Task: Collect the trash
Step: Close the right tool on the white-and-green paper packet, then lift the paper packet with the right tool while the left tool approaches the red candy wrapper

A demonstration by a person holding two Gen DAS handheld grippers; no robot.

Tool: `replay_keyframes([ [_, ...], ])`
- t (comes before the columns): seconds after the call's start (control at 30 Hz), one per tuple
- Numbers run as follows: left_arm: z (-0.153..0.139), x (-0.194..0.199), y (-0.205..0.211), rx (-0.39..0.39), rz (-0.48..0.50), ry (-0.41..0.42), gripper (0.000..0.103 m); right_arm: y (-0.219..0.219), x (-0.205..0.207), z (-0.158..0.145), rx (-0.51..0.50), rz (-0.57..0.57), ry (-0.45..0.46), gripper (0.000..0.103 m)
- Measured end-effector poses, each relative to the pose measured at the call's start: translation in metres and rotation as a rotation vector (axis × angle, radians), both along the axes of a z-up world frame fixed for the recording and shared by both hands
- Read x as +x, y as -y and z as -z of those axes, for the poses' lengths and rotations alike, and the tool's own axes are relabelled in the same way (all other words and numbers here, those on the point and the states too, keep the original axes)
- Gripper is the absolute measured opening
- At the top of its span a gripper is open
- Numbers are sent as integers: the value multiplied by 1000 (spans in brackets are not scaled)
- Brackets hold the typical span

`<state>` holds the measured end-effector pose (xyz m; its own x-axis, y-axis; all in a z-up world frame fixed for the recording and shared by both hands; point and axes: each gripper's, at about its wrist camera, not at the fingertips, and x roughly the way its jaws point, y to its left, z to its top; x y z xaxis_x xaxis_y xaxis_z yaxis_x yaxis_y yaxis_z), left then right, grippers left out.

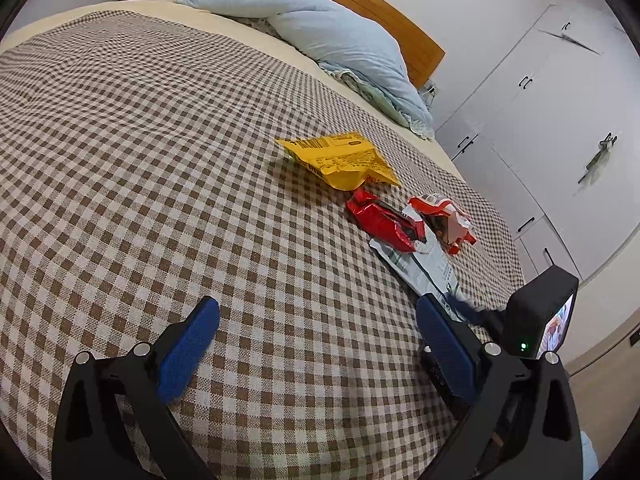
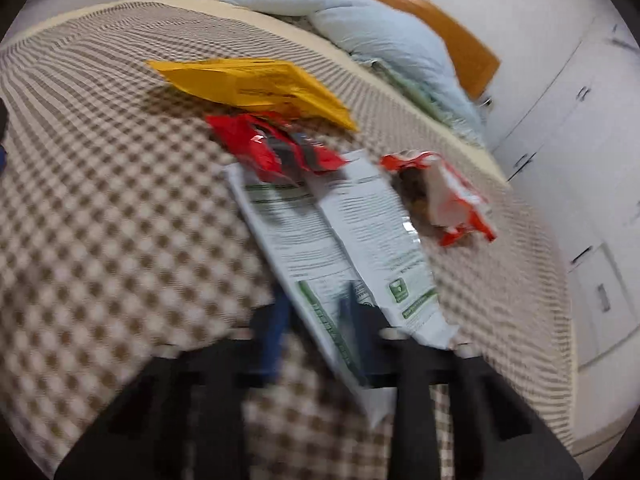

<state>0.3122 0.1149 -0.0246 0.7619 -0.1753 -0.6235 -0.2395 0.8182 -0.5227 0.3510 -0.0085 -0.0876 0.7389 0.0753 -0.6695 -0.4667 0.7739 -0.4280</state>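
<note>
Currently right claw [image 2: 316, 312] clamps leaflet [image 2: 340, 220] near end (long axis runs away); left claw [image 1: 316, 344] agape, wrappers ahead-right.

Home bedroom: bed [image 1: 160, 160] under brown-and-white checked cover; light blue duvet [image 1: 320, 28] heaped against its wooden headboard [image 1: 384, 16]; white built-in wardrobe [image 1: 540, 120] beside the bed.

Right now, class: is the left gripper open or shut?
Open. The left gripper has its blue fingers spread wide over the checked bedspread, holding nothing.
</note>
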Motion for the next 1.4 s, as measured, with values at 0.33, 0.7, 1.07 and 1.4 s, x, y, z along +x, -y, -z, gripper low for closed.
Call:
replay_keyframes([
  [0.33,-9,-8,-10,-30,-3,15,95,34,-75,-23,2,181,141,2],
  [0.7,-12,-10,7,-14,17,14,95,36,-105,25,-170,198,150,4],
  [1.07,-3,1,29,-6,38,-4,95,60,-78,10,-38,274,71,21],
  [1.4,1,6,44,33,74,-5,95,72,-85,-17,99,347,164,1],
])
